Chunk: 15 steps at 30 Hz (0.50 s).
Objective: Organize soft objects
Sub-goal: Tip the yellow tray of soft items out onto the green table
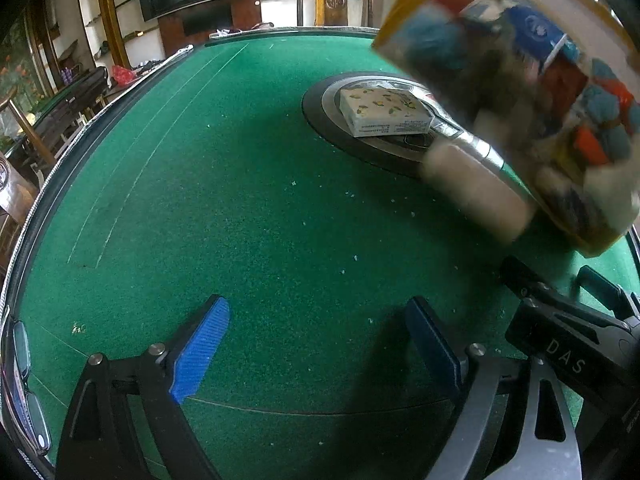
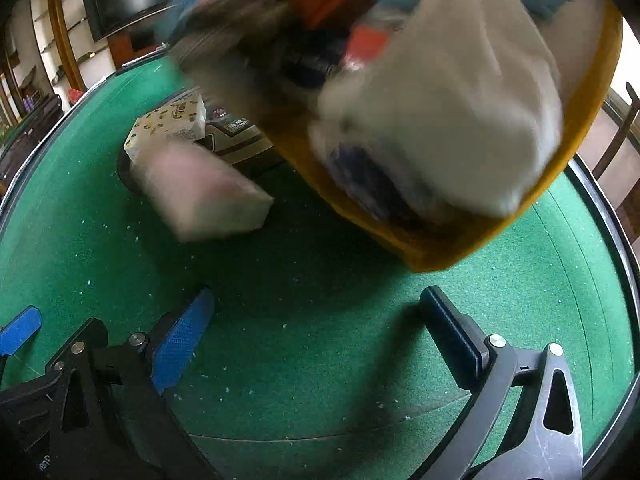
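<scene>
Two open tools (image 1: 316, 344) (image 2: 320, 340) over green table (image 1: 240, 200), tilted yellow bin (image 2: 592, 120) above.

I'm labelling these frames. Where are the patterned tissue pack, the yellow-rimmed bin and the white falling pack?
patterned tissue pack (image 1: 378, 104), left wrist view, top face
yellow-rimmed bin (image 2: 580, 120), right wrist view, yellow rim
white falling pack (image 2: 208, 196), right wrist view, blurred side

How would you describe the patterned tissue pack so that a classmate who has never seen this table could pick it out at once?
Start at the green felt table and find the round black and silver panel set in its middle. On that panel lies the tissue pack, a flat rectangular packet. Unlike the plain white pack blurred beside it, its cream wrapper carries small yellow and green prints.
</scene>
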Tool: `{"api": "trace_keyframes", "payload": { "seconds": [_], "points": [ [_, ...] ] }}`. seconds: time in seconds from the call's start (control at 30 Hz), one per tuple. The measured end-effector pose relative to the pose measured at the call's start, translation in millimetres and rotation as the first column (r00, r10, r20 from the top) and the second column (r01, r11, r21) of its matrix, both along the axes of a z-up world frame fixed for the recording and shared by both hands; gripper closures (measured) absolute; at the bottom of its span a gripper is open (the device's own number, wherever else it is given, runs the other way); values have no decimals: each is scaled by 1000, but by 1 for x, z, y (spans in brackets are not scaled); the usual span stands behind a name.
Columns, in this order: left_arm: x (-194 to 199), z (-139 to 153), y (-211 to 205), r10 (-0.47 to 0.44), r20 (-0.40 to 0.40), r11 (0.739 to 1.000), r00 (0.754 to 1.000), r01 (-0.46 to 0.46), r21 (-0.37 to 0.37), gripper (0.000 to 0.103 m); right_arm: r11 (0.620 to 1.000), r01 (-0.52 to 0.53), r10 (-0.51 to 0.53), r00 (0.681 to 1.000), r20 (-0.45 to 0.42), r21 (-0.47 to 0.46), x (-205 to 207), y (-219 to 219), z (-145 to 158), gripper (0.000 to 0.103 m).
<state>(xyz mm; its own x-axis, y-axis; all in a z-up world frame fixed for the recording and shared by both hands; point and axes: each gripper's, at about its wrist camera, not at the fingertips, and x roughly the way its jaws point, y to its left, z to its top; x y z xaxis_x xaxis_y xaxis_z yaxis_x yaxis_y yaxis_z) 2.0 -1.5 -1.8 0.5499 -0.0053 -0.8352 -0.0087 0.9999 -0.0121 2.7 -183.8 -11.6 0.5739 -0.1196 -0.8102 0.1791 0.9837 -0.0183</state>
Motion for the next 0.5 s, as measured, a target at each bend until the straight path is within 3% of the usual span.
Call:
{"api": "trace_keyframes", "payload": {
  "seconds": [0.5],
  "points": [
    [0,-1,1,-1,-1,1000,1000,1,-2,13,1000,0,0,1000,0,0,-2,-3,2,0]
  ]
}}
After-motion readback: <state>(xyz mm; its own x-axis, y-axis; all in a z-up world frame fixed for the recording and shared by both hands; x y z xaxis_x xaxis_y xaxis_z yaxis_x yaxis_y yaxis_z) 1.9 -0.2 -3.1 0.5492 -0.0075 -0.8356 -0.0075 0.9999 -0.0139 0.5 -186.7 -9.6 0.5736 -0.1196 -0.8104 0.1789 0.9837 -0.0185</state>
